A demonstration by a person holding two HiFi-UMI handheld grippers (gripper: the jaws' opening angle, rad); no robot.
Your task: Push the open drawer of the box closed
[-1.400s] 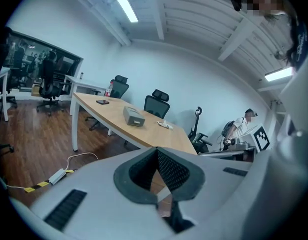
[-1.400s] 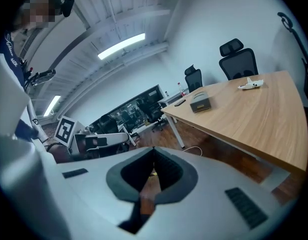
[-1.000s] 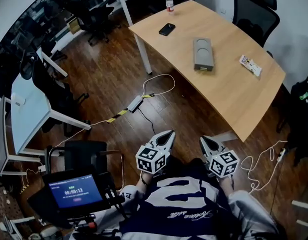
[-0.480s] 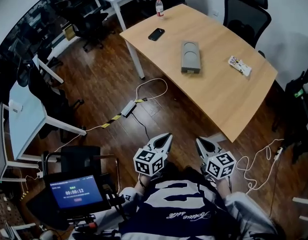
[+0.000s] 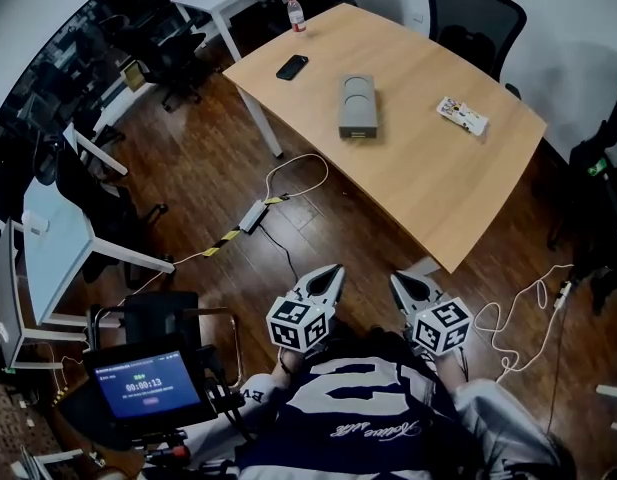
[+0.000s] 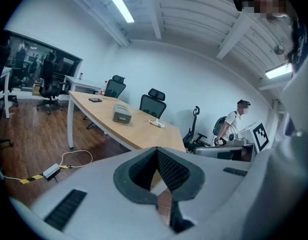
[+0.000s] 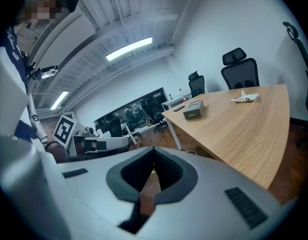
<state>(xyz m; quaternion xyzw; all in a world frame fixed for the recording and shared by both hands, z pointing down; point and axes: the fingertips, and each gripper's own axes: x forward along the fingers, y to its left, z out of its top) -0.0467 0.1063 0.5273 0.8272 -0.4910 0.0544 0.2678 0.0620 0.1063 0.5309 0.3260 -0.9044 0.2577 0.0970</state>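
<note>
The grey rectangular box [image 5: 356, 103] sits out on the long pale-wood table with white legs [image 5: 428, 183], about mid-table and well apart from both grippers. Its drawer [image 5: 358, 134] is at the end that faces the person. From the head view that end looks to stand out a little from the body, though it is too small there to say how far it is open.

The left gripper [image 5: 338, 266] and the right gripper [image 5: 395, 278] are held low and close in front of the person's navy-and-white shirt [image 5: 373, 408]. They are side by side over the dark wooden floor [image 5: 218, 168], short of the table's near corner. Both point towards the table. In the left gripper view the jaws are brought together at their tips with nothing between them, and the box [image 6: 122, 114] shows far beyond them on the tabletop. The right gripper view tells the same: tips meeting, empty, with the box [image 7: 194, 110] off in the distance.

Also on the table are a black phone [image 5: 292, 66] near the far-left edge, a small plastic bottle [image 5: 295, 12] at the far corner, and a flat white packet [image 5: 461, 115] to the right of the box. Black office chairs [image 5: 475, 16] stand behind the table. A white power strip with its looped cable [image 5: 253, 216] lies on the floor beside the table leg. A small blue-lit screen [image 5: 146, 388] sits at the person's left.
</note>
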